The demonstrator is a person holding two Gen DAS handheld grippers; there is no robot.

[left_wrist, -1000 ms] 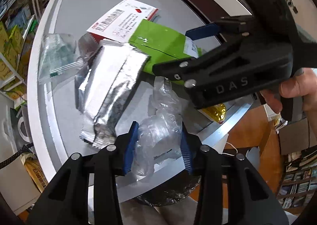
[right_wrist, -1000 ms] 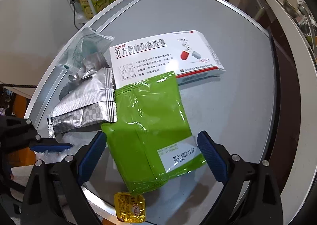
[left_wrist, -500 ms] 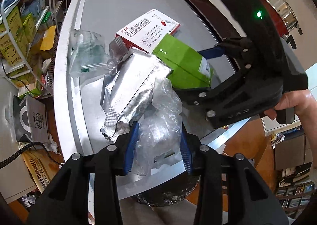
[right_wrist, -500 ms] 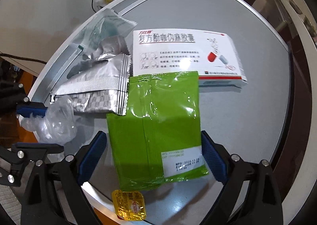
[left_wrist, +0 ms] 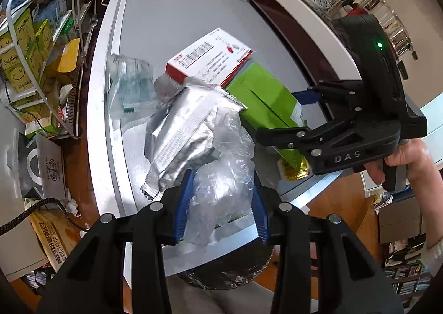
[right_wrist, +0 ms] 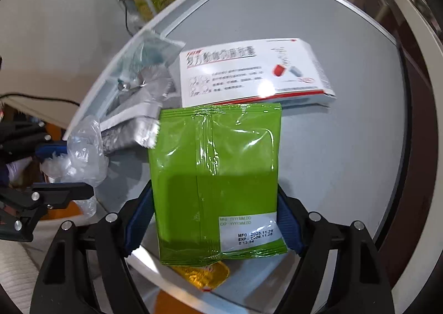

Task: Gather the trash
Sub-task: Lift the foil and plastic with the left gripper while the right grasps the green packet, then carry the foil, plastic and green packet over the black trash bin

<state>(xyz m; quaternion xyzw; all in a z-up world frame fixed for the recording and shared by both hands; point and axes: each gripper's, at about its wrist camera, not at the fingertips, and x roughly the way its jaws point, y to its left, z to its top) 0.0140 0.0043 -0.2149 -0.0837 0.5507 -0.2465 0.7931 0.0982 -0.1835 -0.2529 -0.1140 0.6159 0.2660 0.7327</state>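
Change since a second ago: the right gripper (right_wrist: 213,224) has come forward, so the green pouch (right_wrist: 218,175) now fills the gap between its blue pads, where earlier the pads stood short of the pouch's near corners. The left gripper (left_wrist: 220,210) has kept its hold on the crumpled clear plastic (left_wrist: 221,189) and the view has drawn back from the silver foil bag (left_wrist: 182,137).
Left fingers: clenched on the crumpled clear plastic, one blue pad pressed into each side of the wad.
Right fingers: spread wide, one pad at each long edge of the green pouch; whether the pads touch the pouch cannot be told.
Green pouch: flat on the grey table (right_wrist: 346,148), its label end nearest the right gripper.
Medicine box (right_wrist: 254,73): just beyond the green pouch's far edge, touching or overlapped by it.
Silver foil bag: just beside the green pouch on its left, lying partly over the pouch's corner in the left wrist view.
Clear zip bag (left_wrist: 130,84): beyond the silver foil bag, well apart from the green pouch.
Yellow sachet (right_wrist: 205,272): tucked under the green pouch's near edge at the table rim.
Count: one green pouch, one medicine box, one silver foil bag, one clear zip bag, one yellow sachet, one plastic wad, two grippers.
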